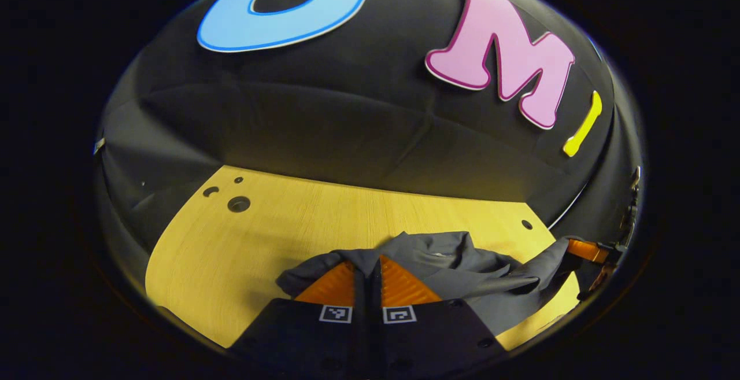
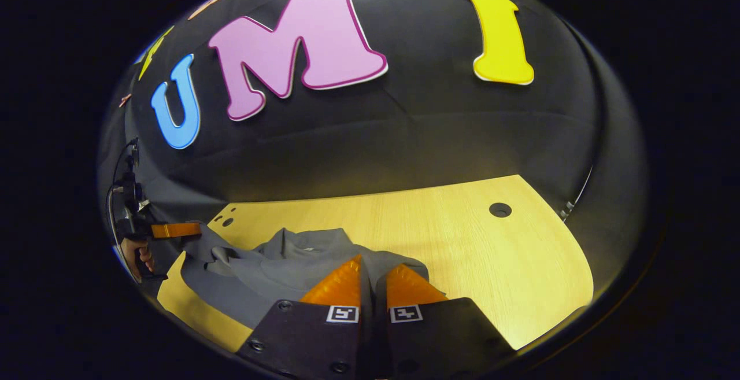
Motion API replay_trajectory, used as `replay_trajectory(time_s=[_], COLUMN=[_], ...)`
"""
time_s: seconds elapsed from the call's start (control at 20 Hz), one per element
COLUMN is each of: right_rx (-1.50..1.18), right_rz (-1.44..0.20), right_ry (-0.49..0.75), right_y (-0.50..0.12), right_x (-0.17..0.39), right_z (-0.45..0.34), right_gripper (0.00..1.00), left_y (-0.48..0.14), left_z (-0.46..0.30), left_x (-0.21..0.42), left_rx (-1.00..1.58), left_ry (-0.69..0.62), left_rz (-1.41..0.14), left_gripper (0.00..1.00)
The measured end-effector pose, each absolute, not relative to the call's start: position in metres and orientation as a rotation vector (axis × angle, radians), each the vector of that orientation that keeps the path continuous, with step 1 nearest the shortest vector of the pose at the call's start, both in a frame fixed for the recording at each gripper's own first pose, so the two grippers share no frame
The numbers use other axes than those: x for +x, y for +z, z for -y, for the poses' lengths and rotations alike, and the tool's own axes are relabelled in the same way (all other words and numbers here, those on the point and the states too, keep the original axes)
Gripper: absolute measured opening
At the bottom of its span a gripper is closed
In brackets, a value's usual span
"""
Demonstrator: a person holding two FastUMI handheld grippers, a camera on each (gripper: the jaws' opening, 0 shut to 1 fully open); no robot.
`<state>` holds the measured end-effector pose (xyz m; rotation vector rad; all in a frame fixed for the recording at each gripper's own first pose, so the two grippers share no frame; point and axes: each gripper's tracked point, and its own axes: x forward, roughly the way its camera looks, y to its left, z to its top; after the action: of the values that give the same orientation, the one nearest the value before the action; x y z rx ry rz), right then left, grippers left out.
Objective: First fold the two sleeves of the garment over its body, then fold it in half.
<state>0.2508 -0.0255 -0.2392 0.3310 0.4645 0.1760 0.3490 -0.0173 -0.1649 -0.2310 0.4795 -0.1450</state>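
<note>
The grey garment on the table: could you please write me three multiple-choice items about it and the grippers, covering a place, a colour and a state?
1. Where does the garment lie?
A. On the wooden table
B. Hung on the booth's wall
C. In a basket

2. What colour is the garment?
A. Red
B. Grey
C. White

3. How do the left gripper and the right gripper stand?
A. Both wide open above the bare table
B. One open, one shut
C. Both with fingers close together on garment cloth

Key:
1 A: the cloth rests rumpled on the pale wood tabletop, near its front edge.
2 B: it is dark grey in both views.
3 C: in each gripper's own view the fingers nearly meet, with grey cloth at the tips. The right gripper view also shows the left gripper holding cloth.
</note>
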Motion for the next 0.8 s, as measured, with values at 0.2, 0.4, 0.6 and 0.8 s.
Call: replay_trajectory(time_s=[0.2, 0.4, 0.6, 0.8], right_rx=[0.344, 0.329, 0.339, 0.379], right_rz=[-0.523, -0.583, -0.673, -0.686], right_ry=[0.134, 0.131, 0.112, 0.095], right_y=[-0.277, -0.314, -0.349, -0.348], right_x=[0.273, 0.283, 0.285, 0.285], right_z=[0.028, 0.022, 0.016, 0.020], right_gripper=[0.00, 0.00, 0.15, 0.44], left_y=[-0.203, -0.240, -0.284, -0.283], left_z=[0.024, 0.021, 0.019, 0.021], left_x=[0.379, 0.390, 0.382, 0.381], left_rx=[-0.178, -0.237, -0.236, -0.172], left_ry=[-0.120, -0.055, -0.015, -0.008], left_rz=[-0.524, -0.579, -0.695, -0.688], left_gripper=[0.05, 0.05, 0.14, 0.46])
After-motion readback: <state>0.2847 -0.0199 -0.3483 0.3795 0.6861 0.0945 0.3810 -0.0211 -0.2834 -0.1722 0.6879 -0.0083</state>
